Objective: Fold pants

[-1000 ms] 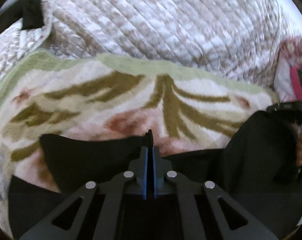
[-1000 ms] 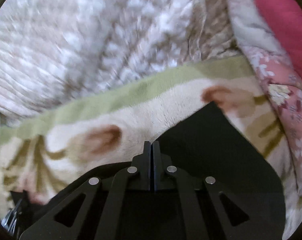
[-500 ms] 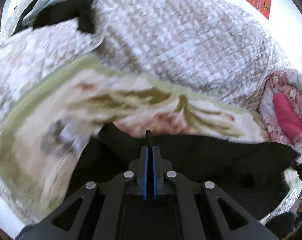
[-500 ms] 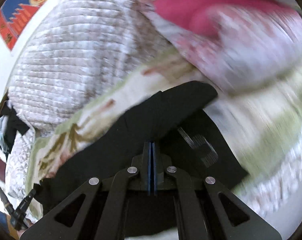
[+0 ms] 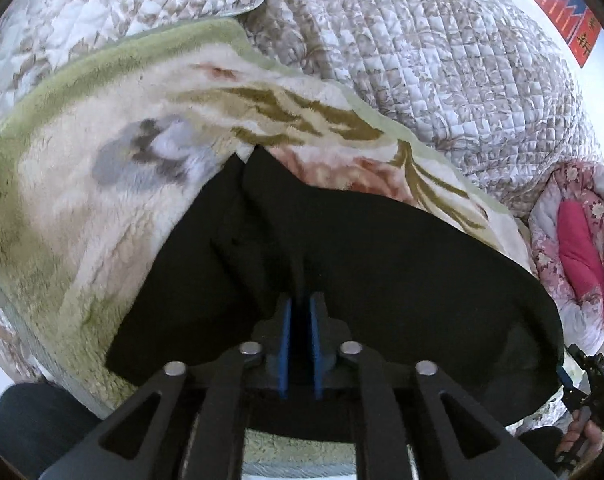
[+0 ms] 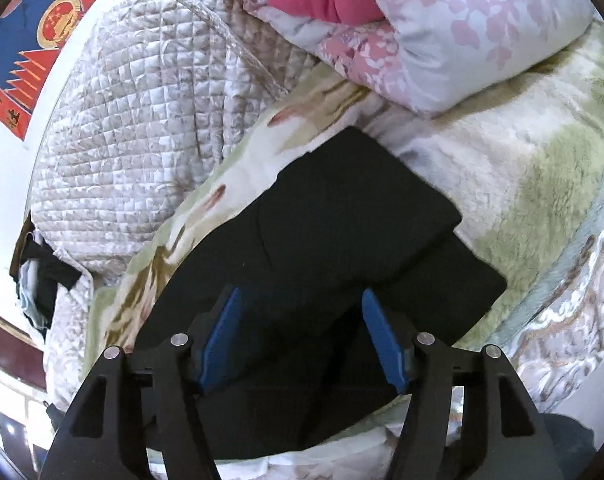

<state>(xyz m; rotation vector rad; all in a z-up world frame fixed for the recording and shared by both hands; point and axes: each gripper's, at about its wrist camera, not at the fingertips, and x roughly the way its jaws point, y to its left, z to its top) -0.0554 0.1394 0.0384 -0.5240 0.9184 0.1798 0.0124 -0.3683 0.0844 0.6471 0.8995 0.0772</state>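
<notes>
Black pants lie folded on a plush floral blanket spread over the bed, a quilted cover bunched behind. Left gripper: jaws opening, a narrow gap, dark cloth possibly between them. Right gripper: jaws opening wide above the smooth fabric, pads clear. A pink floral duvet crowds the far right edge.

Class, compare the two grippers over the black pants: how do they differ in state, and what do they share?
The left gripper has its jaws nearly together, just starting to open, with a ridge of the pants still between them. The right gripper has its jaws spread wide and opening, with the pants lying flat beneath them, untouched. Both have blue pads and point down at the pants.
</notes>
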